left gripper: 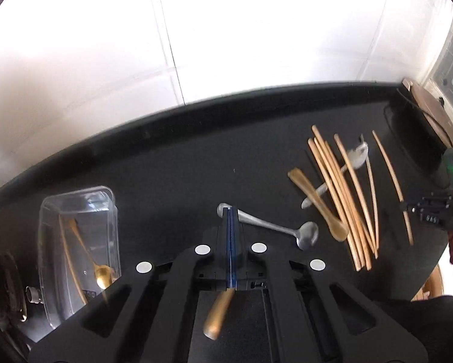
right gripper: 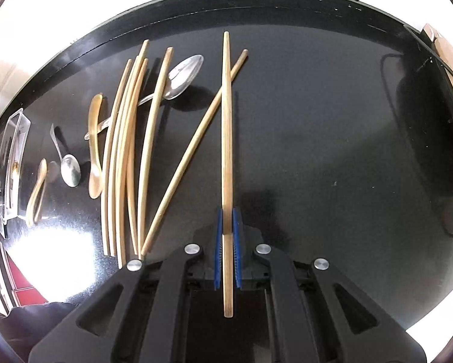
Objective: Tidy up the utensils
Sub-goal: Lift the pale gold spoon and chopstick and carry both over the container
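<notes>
Left wrist view shows the clear box [left gripper: 78,242] at far left, two utensils inside; the left gripper [left gripper: 231,220] is clamped on a golden spoon [left gripper: 219,314], likely bound for that box. Further right, the right gripper [right gripper: 226,220] pinches one pale chopstick [right gripper: 227,151], needing sorting next
</notes>
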